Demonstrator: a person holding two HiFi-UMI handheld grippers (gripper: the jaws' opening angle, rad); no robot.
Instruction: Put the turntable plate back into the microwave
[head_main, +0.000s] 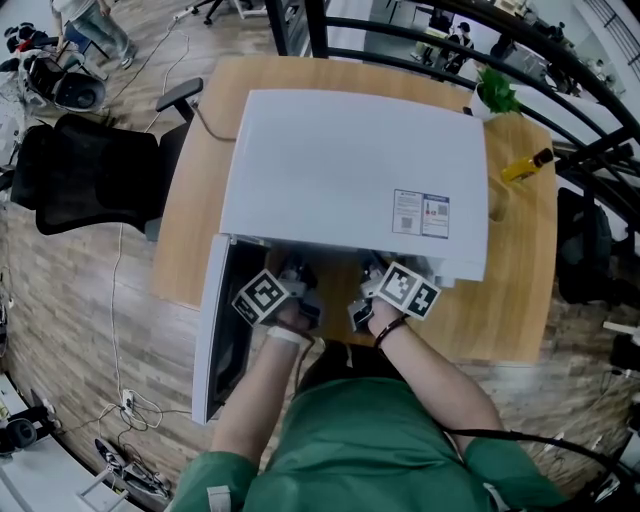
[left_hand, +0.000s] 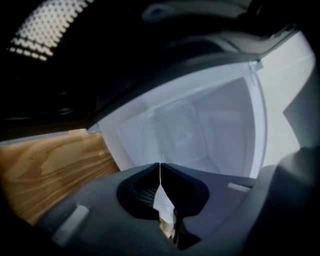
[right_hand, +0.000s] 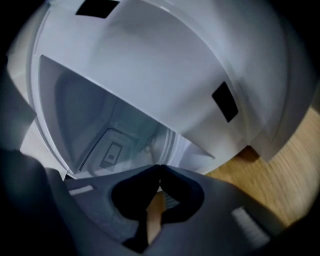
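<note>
Left tongs (left_hand: 160, 167) and right tongs (right_hand: 159, 172), tips pressed together, face the open microwave (head_main: 350, 170) cavity.

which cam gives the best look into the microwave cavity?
Left gripper view: it looks straight into the white cavity, back wall visible. Right gripper view shows it obliquely, one wall with a perforated patch. Head view shows only the top of the microwave, cavity hidden.
</note>
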